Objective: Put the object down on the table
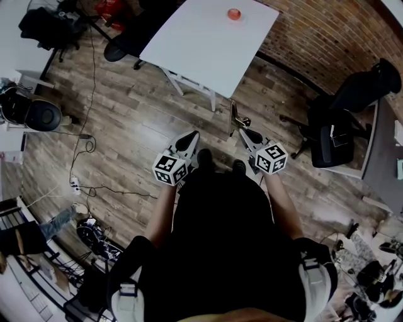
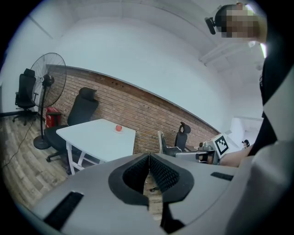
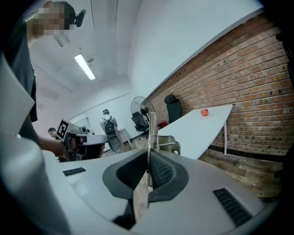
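My right gripper [image 1: 242, 131] is shut on a thin metal bracket [image 1: 233, 116] that sticks up past its tips. In the right gripper view the bracket [image 3: 150, 128] stands edge-on between the pads of the right gripper [image 3: 149, 158]. My left gripper [image 1: 192, 135] is shut with nothing in it, and its ribbed pads meet in the left gripper view [image 2: 149, 159]. Both are held side by side in front of my body, over the wooden floor. The white table [image 1: 201, 47] stands ahead, well apart from both grippers, with a small red object [image 1: 234, 14] near its far edge.
A brick wall [image 1: 327, 38] runs behind the table. Black office chairs stand at the right [image 1: 352, 104] and beside the table's left end [image 1: 126, 38]. Cables [image 1: 88, 148] trail over the floor at the left. A standing fan [image 2: 48, 75] is left of the table.
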Motion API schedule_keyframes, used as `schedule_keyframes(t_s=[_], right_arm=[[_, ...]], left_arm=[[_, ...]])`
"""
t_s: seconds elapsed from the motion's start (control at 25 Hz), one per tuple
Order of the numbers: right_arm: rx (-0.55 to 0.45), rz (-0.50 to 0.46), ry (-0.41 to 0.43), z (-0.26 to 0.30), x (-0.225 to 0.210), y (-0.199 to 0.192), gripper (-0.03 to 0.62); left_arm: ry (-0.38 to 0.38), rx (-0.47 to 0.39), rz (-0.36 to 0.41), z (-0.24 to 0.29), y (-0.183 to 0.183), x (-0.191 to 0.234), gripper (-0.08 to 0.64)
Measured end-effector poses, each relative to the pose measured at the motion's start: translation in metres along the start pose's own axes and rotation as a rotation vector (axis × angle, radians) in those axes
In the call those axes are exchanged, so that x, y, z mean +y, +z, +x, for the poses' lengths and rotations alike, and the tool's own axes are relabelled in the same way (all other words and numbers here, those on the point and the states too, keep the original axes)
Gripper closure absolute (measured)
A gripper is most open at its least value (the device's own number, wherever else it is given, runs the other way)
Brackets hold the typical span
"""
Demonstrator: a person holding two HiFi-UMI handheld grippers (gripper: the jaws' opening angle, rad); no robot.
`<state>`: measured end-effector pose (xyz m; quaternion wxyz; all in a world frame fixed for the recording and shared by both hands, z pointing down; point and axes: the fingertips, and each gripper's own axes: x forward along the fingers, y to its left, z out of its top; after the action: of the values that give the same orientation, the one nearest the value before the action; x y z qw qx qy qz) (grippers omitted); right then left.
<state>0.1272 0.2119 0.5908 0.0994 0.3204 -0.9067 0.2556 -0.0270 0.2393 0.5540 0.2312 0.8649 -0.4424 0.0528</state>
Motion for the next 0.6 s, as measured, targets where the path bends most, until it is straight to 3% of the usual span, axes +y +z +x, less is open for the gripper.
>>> schedule_keyframes(t_s=[0.2, 0.6], right_arm=[[-0.001, 0.006, -0.017, 0.018, 0.009, 0.0, 0.589], [-0.02, 0.008, -0.055, 0.048, 0.012, 0.009, 0.589]], left_arm=[[-0.007, 0.013, -0.022, -0.01, -0.006, 0.023, 0.537], [-0.058, 0.017, 0.003, -0.003, 0.01, 0.055, 0.536]])
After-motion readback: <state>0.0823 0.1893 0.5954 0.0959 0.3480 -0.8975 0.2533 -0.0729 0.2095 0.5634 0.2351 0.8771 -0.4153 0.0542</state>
